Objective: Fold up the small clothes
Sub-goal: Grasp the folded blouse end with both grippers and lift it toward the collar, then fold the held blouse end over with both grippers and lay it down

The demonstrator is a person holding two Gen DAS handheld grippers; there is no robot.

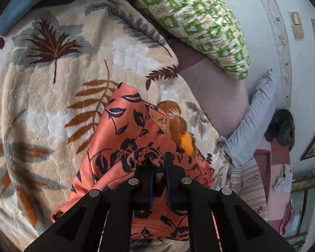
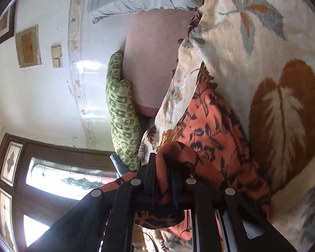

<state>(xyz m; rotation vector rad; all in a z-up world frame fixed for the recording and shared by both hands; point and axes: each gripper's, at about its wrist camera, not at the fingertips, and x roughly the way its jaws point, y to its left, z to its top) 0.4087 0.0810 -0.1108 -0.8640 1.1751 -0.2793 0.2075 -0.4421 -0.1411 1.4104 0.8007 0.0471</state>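
Observation:
A small orange garment (image 1: 126,134) with a dark navy flower print lies on a cream leaf-patterned blanket (image 1: 52,96). My left gripper (image 1: 157,159) is shut on a bunched edge of the garment and lifts it a little off the blanket. In the right wrist view the same garment (image 2: 212,130) stretches away along the blanket (image 2: 252,48). My right gripper (image 2: 163,163) is shut on another bunched edge of it, with cloth wrapped over and between the fingers.
A green and white patterned pillow (image 1: 195,21) and a pale blue pillow (image 1: 254,115) lie by the white wall (image 1: 283,4), on a pink sheet (image 1: 216,92). A wooden window frame (image 2: 52,178) shows in the right wrist view. Striped cloths (image 1: 252,184) lie at the bed's side.

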